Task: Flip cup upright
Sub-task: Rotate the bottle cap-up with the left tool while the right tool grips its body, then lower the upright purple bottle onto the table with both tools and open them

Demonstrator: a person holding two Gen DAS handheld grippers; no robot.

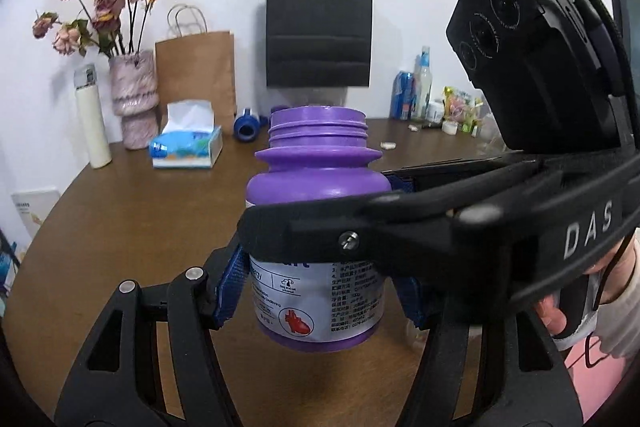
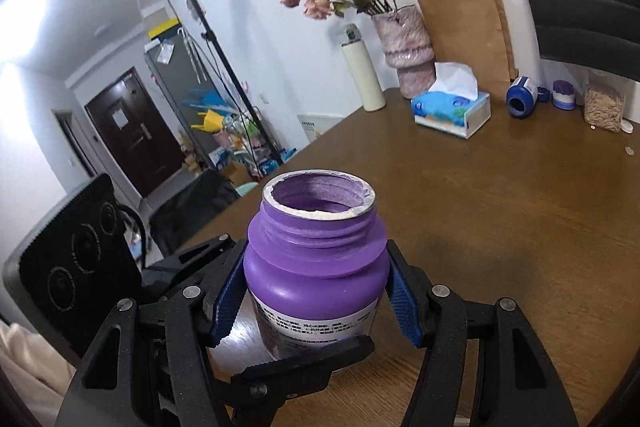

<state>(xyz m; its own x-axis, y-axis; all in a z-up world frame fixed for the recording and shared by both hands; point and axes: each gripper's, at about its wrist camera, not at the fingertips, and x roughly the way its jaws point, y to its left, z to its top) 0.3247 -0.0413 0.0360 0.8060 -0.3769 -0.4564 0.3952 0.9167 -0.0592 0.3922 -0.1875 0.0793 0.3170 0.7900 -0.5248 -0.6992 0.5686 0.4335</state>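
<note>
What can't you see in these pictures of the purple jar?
- Purple jar: label middle, left wrist view, covered by the right gripper finger.
- Jar base, right wrist view: hidden behind the left gripper finger, so touching the table or not is unclear.
- Label small print: too tiny, both views.
- Hand: cut off by the edge.
</note>
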